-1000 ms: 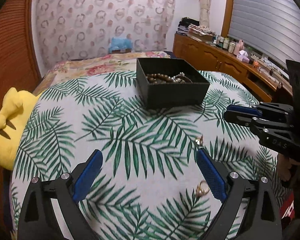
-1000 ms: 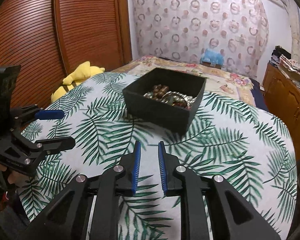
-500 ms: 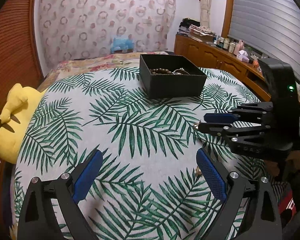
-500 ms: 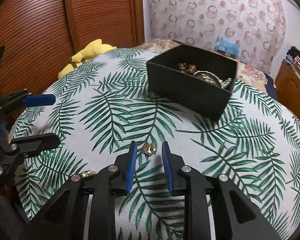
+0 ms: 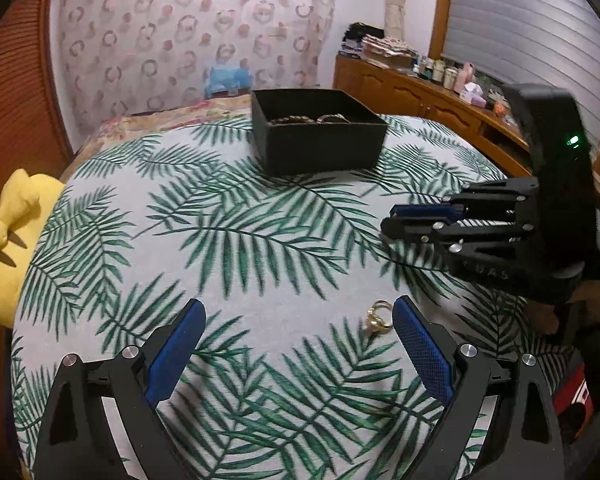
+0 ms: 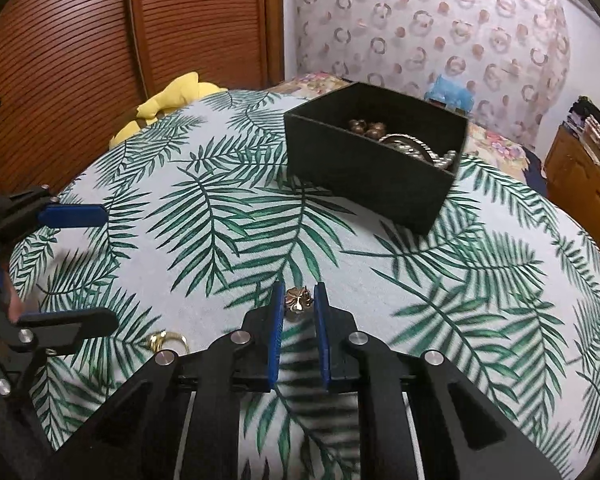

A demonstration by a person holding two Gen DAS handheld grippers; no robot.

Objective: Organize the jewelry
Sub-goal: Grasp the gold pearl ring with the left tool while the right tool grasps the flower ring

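A black jewelry box [image 5: 320, 132] holding beads and bracelets stands at the far side of the leaf-print table; it also shows in the right wrist view [image 6: 374, 160]. A gold ring [image 5: 378, 322] lies on the cloth just inside the right finger of my open left gripper [image 5: 298, 344]; it also shows in the right wrist view [image 6: 168, 340]. A small brass-coloured jewelry piece [image 6: 298, 300] sits between the tips of my right gripper [image 6: 298, 304], whose jaws stand narrowly apart around it. The right gripper also shows at the right of the left wrist view [image 5: 396, 220].
A yellow plush toy [image 5: 8, 232] lies off the table's left edge. A wooden dresser [image 5: 420, 96] with bottles runs along the right wall. A reddish louvred wardrobe [image 6: 100, 40] stands on the left. A bed with a floral cover [image 5: 160, 120] is behind the table.
Both grippers have pulled back toward the near edge and lowered. The right gripper has come down around the small brass piece. The gold ring now lies by the left gripper's right finger.
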